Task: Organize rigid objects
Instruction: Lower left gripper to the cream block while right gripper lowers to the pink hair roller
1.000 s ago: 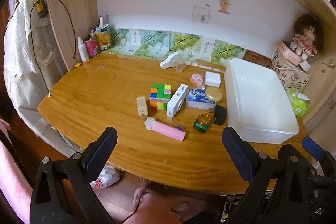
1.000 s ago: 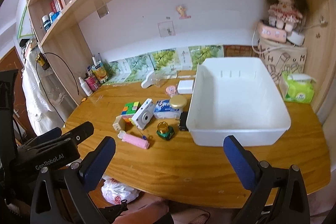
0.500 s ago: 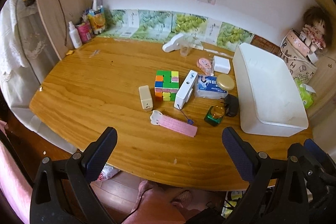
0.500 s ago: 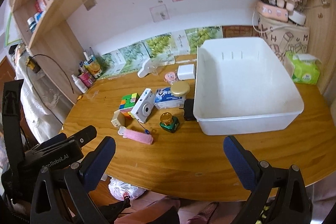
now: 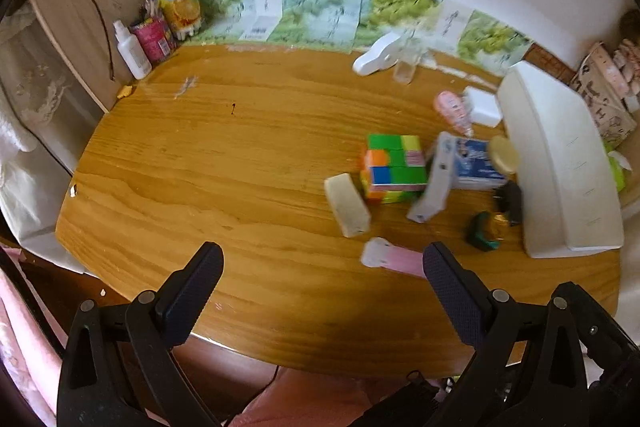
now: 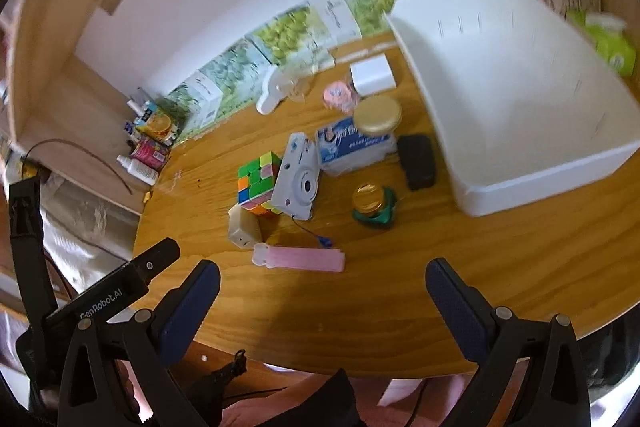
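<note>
The wooden tabletop (image 6: pixel 400 307) carries everything. The biggest thing on it is the white bin (image 6: pixel 520 99), which stands at the right end, near the back edge, and looks empty inside.

Both grippers hang over the front edge of the tabletop. The right gripper (image 6: pixel 322 299) has its fingers wide apart, holds nothing and touches nothing. The left gripper (image 5: pixel 322 287) is spread just as wide and holds nothing (its right finger covers one end of the pink flat case (image 6: pixel 298 259) in the left wrist view, but contact I cannot tell).

Left of the bin lies the group of small things: a blue-white packet (image 6: pixel 352 145) with a gold-lid jar (image 6: pixel 377 115) on it, a white toy camera (image 6: pixel 298 183) leaning against a colour cube (image 6: pixel 256 183), a black case (image 6: pixel 416 161), a cream small box (image 6: pixel 244 227), and a green bottle with gold cap (image 6: pixel 372 205).
</note>
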A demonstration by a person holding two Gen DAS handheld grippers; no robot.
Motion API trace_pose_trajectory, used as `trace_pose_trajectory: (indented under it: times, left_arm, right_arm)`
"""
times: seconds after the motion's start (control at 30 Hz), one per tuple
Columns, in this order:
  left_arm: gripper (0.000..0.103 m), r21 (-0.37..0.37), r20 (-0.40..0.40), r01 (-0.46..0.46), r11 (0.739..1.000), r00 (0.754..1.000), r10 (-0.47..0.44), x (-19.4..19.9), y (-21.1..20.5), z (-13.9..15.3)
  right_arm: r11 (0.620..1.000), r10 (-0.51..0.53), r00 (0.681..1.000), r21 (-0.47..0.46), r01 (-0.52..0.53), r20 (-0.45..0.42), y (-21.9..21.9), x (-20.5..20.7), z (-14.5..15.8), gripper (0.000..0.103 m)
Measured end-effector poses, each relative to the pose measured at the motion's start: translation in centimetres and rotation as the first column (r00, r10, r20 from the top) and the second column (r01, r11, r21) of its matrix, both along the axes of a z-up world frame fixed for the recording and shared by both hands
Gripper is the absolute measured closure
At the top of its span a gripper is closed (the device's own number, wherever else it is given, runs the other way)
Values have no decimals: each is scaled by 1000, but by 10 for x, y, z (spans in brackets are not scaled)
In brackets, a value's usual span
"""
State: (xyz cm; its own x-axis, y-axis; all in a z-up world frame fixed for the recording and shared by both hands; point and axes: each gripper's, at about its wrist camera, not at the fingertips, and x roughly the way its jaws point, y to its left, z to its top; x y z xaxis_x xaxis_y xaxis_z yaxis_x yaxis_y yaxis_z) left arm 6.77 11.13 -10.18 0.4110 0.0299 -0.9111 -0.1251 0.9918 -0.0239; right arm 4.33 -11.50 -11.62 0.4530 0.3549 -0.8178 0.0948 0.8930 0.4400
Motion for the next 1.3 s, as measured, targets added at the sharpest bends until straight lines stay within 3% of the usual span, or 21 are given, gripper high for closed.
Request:
trace_pose_trajectory:
  times: [0.13, 0.33, 0.67, 0.83, 1.0, 1.23, 1.3]
  left_arm:
    - [3, -10, -74, 42, 999, 996, -42, 23, 12, -14]
    - [3, -59, -187, 106, 993, 976, -115, 59, 22, -39]
    - [8, -151, -376, 183, 972, 898, -227, 95, 14, -85]
    - [9, -217, -406, 195, 957, 873, -270, 101, 10, -94]
    - [25, -259, -437, 205, 944, 847, -304, 103, 4, -103]
    - [43, -308, -478, 153, 939, 829, -291, 111, 13, -114]
    - [53, -316, -485, 144, 938, 825, -290, 112, 18, -115]
  right_arm:
    - [997, -56, 994, 47, 60, -91, 8, 14, -20, 0]
    - [981, -131, 962, 110, 161, -240, 16, 31, -54, 1]
    - [921, -181, 876, 236, 310, -446, 23, 44, -101, 11]
    - [907, -177, 830, 240, 346, -528, 30, 50, -114, 18]
    - [917, -174, 801, 202, 344, -573, 38, 60, -118, 25]
    - [925, -185, 792, 170, 341, -582, 40, 71, -118, 27]
    - [930, -185, 790, 156, 333, -585, 42, 74, -117, 28]
